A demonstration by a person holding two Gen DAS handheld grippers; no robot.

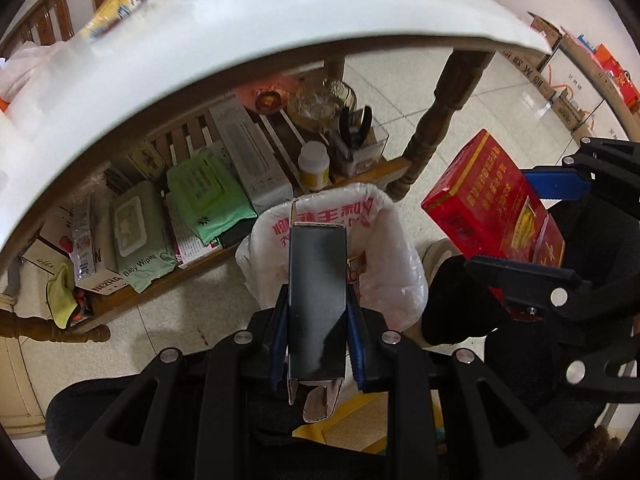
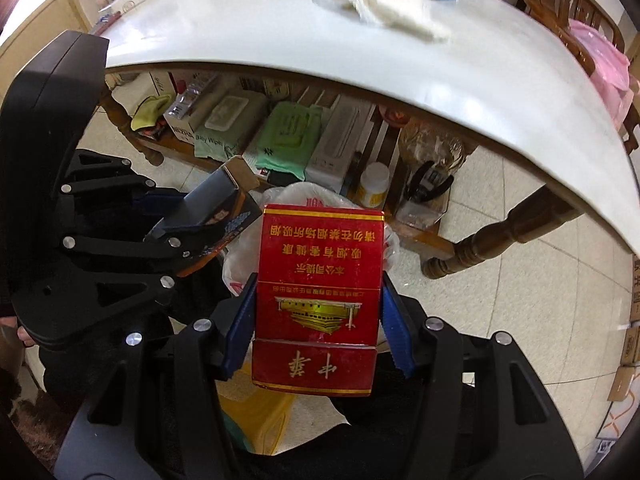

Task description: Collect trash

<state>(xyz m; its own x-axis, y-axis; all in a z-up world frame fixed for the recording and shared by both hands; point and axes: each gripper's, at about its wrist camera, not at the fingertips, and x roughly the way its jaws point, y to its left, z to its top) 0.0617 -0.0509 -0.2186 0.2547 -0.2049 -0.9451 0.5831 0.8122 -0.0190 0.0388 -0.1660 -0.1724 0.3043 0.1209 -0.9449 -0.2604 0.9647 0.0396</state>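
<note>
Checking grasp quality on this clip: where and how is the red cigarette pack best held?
Across its two narrow side edges, near the lid end, as the right tool does now: the red cigarette pack is a flat rigid box, so the fingers meet parallel edges rather than the broad printed face.

Ahead of you the white counter point(image 1: 280, 16) curves across the view, carried on turned wooden legs point(image 2: 480, 246). Under it you have a slatted wooden shelf point(image 1: 192, 268) crowded with household goods: a pack of baby wipes point(image 1: 138, 236), a green packet point(image 1: 212, 192) lying beside it, a long white box point(image 1: 250, 152), a white bottle with a yellow label point(image 1: 315, 166), and a clear holder with black pliers point(image 1: 356, 126) standing in it. At the shelf's far end you can see a yellow cloth point(image 1: 60, 294) draped over the edge. Cardboard cartons point(image 1: 560, 72) line the wall to your right, and pale floor tiles point(image 2: 500, 312) spread below everything.
</note>
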